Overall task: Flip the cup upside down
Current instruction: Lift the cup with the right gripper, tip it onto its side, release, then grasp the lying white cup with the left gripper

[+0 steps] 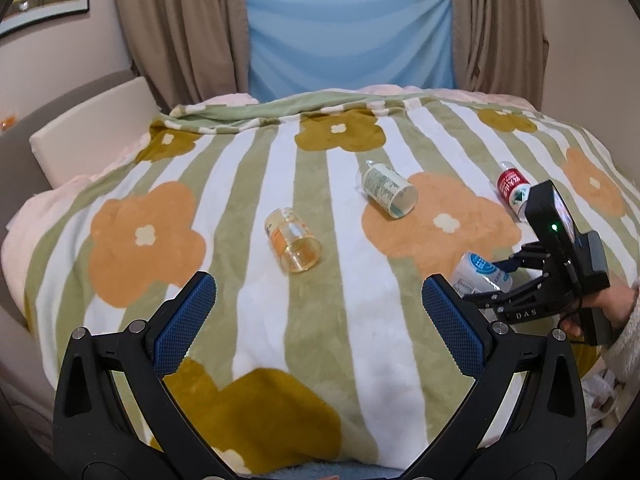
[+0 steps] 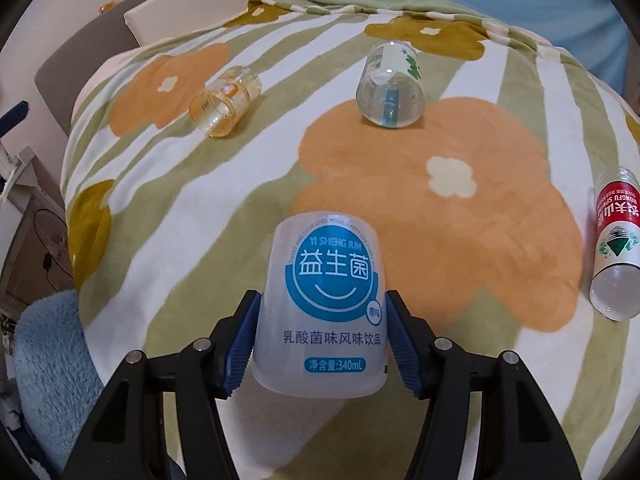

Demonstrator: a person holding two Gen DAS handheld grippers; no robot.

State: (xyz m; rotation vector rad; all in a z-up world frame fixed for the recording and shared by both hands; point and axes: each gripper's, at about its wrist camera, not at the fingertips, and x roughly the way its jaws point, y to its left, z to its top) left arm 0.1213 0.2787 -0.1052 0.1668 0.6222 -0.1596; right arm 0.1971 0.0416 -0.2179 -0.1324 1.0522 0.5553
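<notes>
Right wrist view shows the white cup (image 2: 326,304), cut from a yogurt-drink bottle with a blue round label, clamped across its lower body between the blue pads (image 2: 404,340) of the right gripper (image 2: 320,344). Its label reads upright and its rounded closed end points away from the camera, so it seems to be held along the fingers, a grip that would let a wrist roll turn it over. It is near the blanket's near edge, over the large orange flower; whether it touches the blanket (image 2: 440,208) I cannot tell.

From the left wrist view the same cup (image 1: 482,274) sits toward the blanket's right edge in the right gripper (image 1: 486,294). The left gripper (image 1: 318,320) hangs spread wide and empty over the near edge, probably waiting its turn.

Three other cut bottles lie on their sides, likely next for flipping: an amber cup (image 2: 224,102) toward the left edge, a clear green-printed cup (image 2: 390,90) toward the far edge, and a red-labelled cup (image 2: 616,240) at the right edge.
</notes>
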